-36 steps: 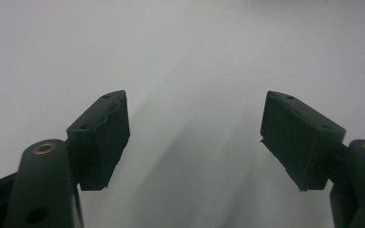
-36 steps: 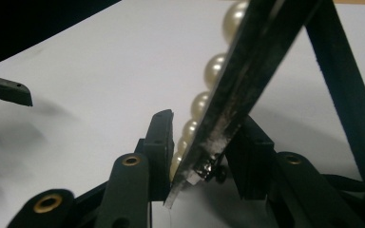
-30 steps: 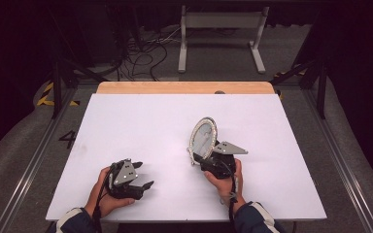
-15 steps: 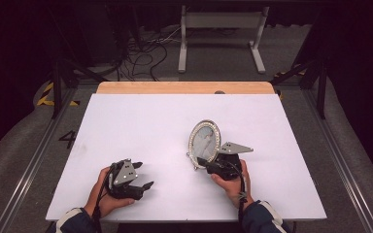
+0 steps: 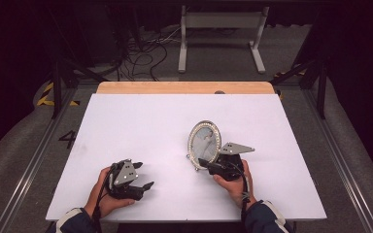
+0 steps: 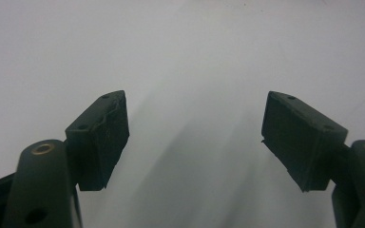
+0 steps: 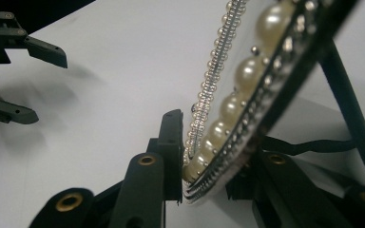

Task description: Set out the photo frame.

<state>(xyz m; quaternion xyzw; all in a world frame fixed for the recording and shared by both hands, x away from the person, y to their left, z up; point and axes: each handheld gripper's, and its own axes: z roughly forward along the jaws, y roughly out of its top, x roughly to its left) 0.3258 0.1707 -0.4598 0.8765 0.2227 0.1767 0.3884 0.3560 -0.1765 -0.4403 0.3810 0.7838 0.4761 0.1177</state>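
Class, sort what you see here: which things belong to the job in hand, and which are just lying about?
In the job:
- oval pearl-rimmed picture frame, rim clamped in the right tool
- left tool, open, resting on the white table

Lying about:
- cables on the floor
- metal stand behind the table

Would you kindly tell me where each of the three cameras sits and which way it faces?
High view: above the person's side, looking forward and down on the white table; both hands, left gripper, right gripper and oval pearl-rimmed frame show.
Left gripper view: on the left gripper, along its open jaws at bare table.
Right gripper view: on the right gripper, whose jaws clamp the frame's lower rim.
Shared: the frame in the high and right gripper views.
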